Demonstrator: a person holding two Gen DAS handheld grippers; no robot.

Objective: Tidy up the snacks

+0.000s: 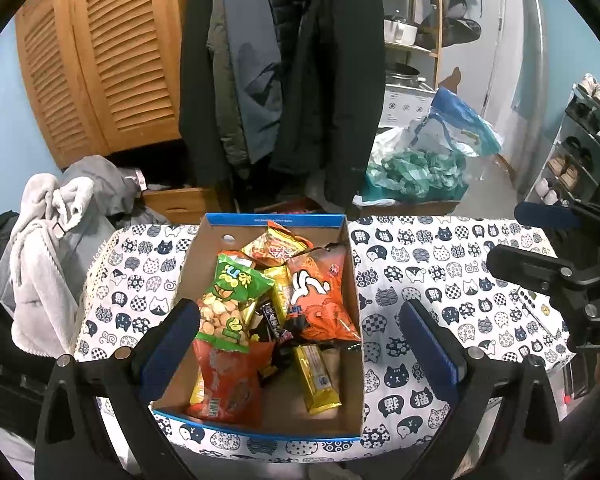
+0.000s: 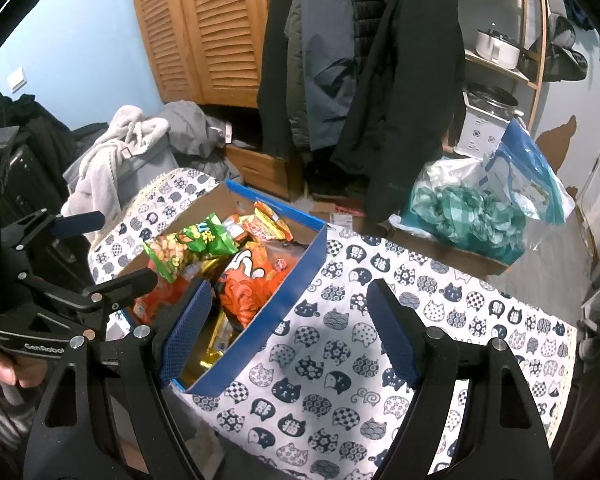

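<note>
While left gripper (image 1: 300,328) hangs wide-open over box (image 1: 352,320) of snacks mid-table, drop straight on green bag (image 1: 230,304) w/o snagging cardboard; right view: right gripper (image 2: 288,324) also wide, empty, beside box on cloth (image 2: 380,360), so keep it clear.

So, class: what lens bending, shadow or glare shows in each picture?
Left wrist view: black corners, louvred cupboard bowed, glare on the green snack bag. Right wrist view: same bowing, a soft shadow on the cat-print tablecloth beside the box.
</note>
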